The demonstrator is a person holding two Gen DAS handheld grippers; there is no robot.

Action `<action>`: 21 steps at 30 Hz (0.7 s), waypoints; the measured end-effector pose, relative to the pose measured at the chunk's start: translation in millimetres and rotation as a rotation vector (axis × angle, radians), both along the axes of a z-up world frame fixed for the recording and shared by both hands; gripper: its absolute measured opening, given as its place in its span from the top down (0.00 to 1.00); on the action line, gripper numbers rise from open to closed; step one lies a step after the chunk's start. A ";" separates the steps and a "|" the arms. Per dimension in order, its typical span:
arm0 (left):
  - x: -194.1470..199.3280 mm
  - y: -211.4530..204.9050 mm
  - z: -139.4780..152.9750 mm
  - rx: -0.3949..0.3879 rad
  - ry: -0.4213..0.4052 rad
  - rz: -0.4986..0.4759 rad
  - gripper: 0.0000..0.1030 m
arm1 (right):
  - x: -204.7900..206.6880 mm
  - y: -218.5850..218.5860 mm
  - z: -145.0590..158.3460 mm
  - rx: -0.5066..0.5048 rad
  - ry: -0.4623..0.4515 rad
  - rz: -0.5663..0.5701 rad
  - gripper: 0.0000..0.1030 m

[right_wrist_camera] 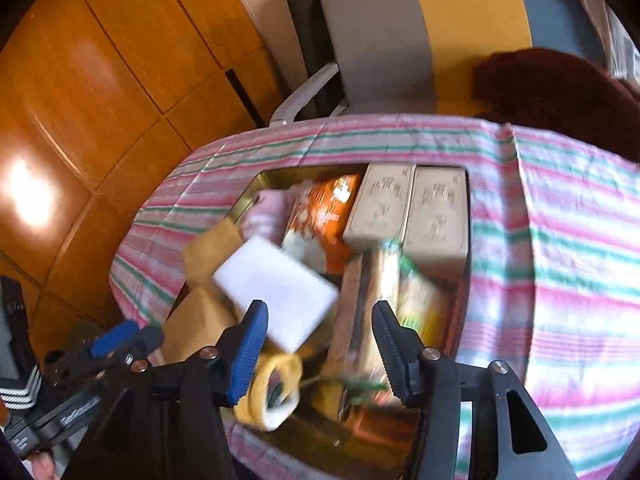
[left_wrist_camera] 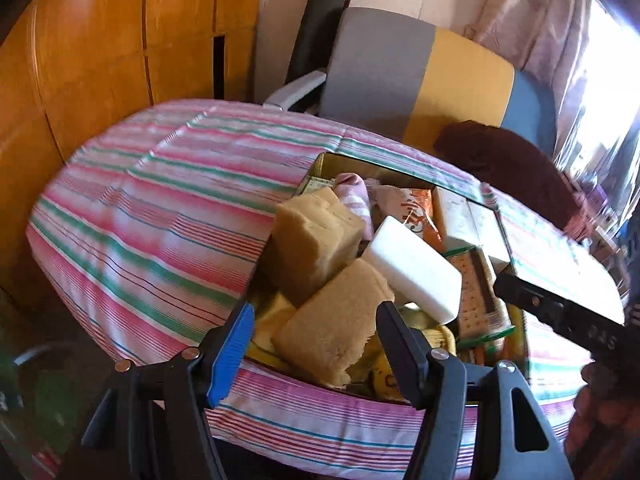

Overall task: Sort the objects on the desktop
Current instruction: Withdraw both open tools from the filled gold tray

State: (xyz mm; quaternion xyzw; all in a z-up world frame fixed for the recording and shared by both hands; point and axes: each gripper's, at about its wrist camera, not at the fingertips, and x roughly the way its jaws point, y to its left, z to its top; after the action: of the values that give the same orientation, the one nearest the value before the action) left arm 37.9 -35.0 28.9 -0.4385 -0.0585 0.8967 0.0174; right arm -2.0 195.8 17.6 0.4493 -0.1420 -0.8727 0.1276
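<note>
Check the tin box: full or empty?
Full. The tin box is heaped above its rim: tan sponges, a white block, two cartons, a tape roll.

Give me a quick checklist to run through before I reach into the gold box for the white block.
1. Left tool empty and open: ok.
2. Right tool empty and open: ok.
3. White rectangular foam block exposed on top of the pile: ok, leaning on the tan sponge blocks.
4. Block clear of both tools: ok, neither touches it.
5. Shallow gold metal box sitting flat on the striped pink and green tablecloth: cannot tell, the right wrist view is blurred.
6. Yellow tape roll out of the right tool's path: not ok, it lies just ahead of it.
</note>
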 end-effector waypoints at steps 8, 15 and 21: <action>8.7 0.2 10.1 0.036 0.018 0.027 0.38 | 30.0 -22.6 15.7 0.129 0.113 -0.005 0.32; 19.3 12.1 16.5 -0.154 0.048 0.057 0.38 | 32.6 -26.8 13.6 0.179 0.131 -0.034 0.29; 23.4 22.0 14.6 -0.213 0.035 0.036 0.38 | 31.6 -28.5 6.7 0.183 0.114 -0.042 0.28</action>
State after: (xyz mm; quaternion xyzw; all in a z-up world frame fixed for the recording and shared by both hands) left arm 61.3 -12.9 43.5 -0.4211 0.0297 0.9054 -0.0445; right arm 29.6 167.4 24.4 0.4055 -0.0633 -0.9087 0.0756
